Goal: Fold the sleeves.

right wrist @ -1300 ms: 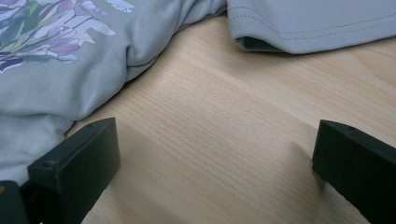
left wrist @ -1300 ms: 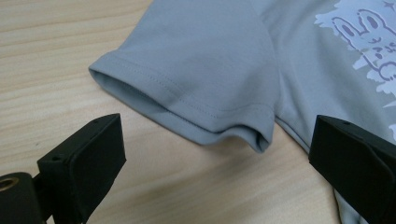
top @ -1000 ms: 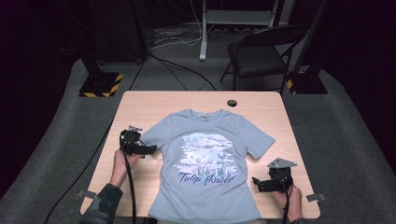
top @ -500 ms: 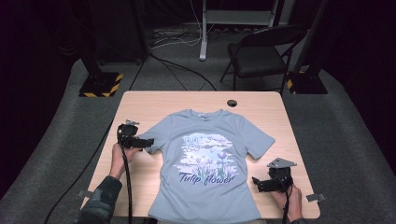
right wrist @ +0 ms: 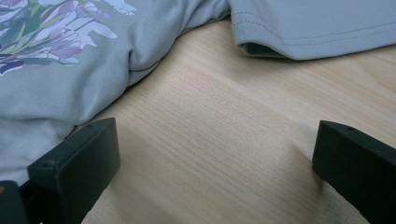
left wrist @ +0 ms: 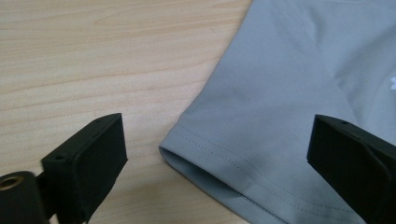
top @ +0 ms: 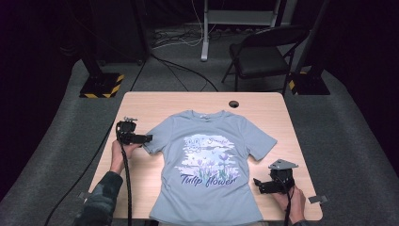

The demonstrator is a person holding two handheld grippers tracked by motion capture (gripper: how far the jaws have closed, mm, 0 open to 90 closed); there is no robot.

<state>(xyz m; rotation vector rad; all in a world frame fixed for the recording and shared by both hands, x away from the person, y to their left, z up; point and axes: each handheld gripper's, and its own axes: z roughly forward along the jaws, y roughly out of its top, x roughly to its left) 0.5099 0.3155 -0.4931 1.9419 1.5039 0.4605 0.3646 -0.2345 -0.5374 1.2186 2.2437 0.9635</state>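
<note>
A light blue T-shirt (top: 209,160) with a purple flower print lies flat, front up, on the wooden table (top: 155,101). My left gripper (top: 146,138) is open at the end of the shirt's left sleeve; its jaws stand either side of the sleeve hem (left wrist: 219,161) in the left gripper view. My right gripper (top: 257,183) is open beside the shirt's right side, low on the table. Its jaws frame bare wood, with the shirt's body (right wrist: 60,70) at left and the right sleeve (right wrist: 317,28) ahead.
A small black round hole cover (top: 233,104) sits near the table's far edge. A folding chair (top: 263,54) and stand bases (top: 101,84) are on the floor behind the table. Cables trail from both grippers over the near edge.
My left gripper has moved up the table and slightly left, and now points at the left sleeve's end. The right gripper has stayed where it was.
</note>
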